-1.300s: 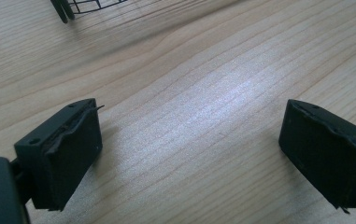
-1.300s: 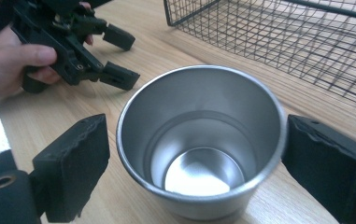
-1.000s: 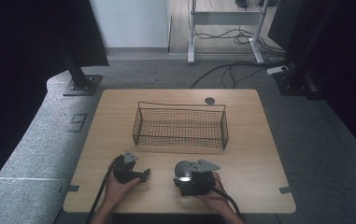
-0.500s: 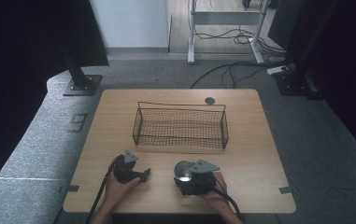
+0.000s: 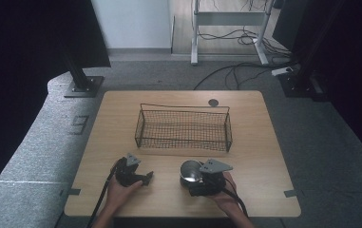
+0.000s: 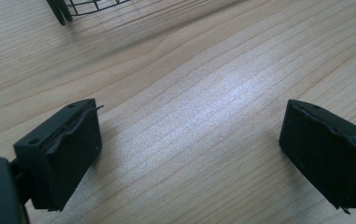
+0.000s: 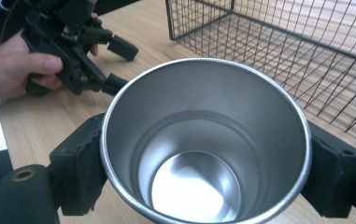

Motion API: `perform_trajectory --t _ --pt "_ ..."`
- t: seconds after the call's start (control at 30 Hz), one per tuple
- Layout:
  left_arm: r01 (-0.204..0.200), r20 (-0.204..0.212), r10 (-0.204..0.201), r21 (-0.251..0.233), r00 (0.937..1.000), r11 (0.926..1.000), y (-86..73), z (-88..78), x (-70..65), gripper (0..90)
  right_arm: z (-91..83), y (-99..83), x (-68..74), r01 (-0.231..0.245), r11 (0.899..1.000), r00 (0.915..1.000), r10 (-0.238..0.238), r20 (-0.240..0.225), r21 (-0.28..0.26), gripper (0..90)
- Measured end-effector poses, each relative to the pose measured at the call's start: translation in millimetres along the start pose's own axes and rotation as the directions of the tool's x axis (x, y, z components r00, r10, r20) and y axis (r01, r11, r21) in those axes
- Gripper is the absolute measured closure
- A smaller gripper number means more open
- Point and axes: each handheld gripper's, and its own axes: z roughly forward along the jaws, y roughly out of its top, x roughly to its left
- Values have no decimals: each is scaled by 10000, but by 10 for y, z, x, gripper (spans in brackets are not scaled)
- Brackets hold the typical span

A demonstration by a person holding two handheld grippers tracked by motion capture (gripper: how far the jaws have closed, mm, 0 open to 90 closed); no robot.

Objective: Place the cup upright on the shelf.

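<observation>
While the steel cup (image 7: 203, 144) sits upright between the jaws of the right tongs (image 5: 206, 179), clamped at both sides near its rim, the wire basket (image 5: 183, 127) lies just ahead of it across the surface (image 5: 264, 142), its long axis running left to right. The right hand is the nearer one. The left tongs (image 6: 189, 154) gape wide, empty, over bare wood.

We see a light wooden counter (image 5: 264, 142) standing on grey carpet (image 5: 41, 156). Beyond it rises a pale wall (image 5: 131, 23), and beside that a metal desk frame (image 5: 228, 19) with black cables (image 5: 226, 71) trailing across the floor. Dark curtains (image 5: 22, 52) hang at both sides, and a black stand base (image 5: 81, 85) sits near the counter's far left corner.
</observation>
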Motion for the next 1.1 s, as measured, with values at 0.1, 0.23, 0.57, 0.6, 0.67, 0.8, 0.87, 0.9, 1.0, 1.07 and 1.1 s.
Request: perform_trajectory --t 0.1,0.23,0.57,0.6,0.67,0.8,0.87,0.9,1.0,1.07,1.1 --pt "0 -5 0 -2 10000 10000 0 0 0 56 -25 44 -28 83 10000 10000 -83 34 -22 148" --pt "6 0 -6 -7 10000 10000 0 1 -1 57 -80 112 -93 -69 9998 10000 70 65 -181 148" --pt "0 -1 0 -4 10000 10000 0 0 -1 57 -255 359 -176 64 9964 9999 -53 124 -840 148" --pt "1 0 -1 -3 10000 10000 0 0 -1 57 -272 403 -195 87 9961 9998 -74 162 -879 148" --pt "6 1 -6 -9 10000 10000 0 0 -1 58 -276 439 -210 168 9959 9996 -146 250 -889 148" --pt "-11 -3 11 0 10000 10000 0 -1 0 58 -270 509 -244 178 9956 9995 -154 269 -916 148" --pt "-5 3 5 -3 10000 10000 -1 -1 -1 58 -265 534 -254 170 9953 9998 -155 159 -957 148" --pt "-6 2 6 -1 10000 10000 0 -1 -1 58 -258 549 -258 181 9952 9998 -170 121 -963 148" --pt "-9 -1 9 1 10000 10000 0 -1 0 58 -243 595 -273 235 9954 9996 -221 158 -926 149" --pt "-15 0 15 3 10000 10000 0 -1 0 58 -233 624 -296 267 9957 9995 -250 200 -882 148" --pt "-5 1 5 6 10000 10000 0 -2 -1 58 -228 638 -308 244 9956 9995 -226 207 -908 148"
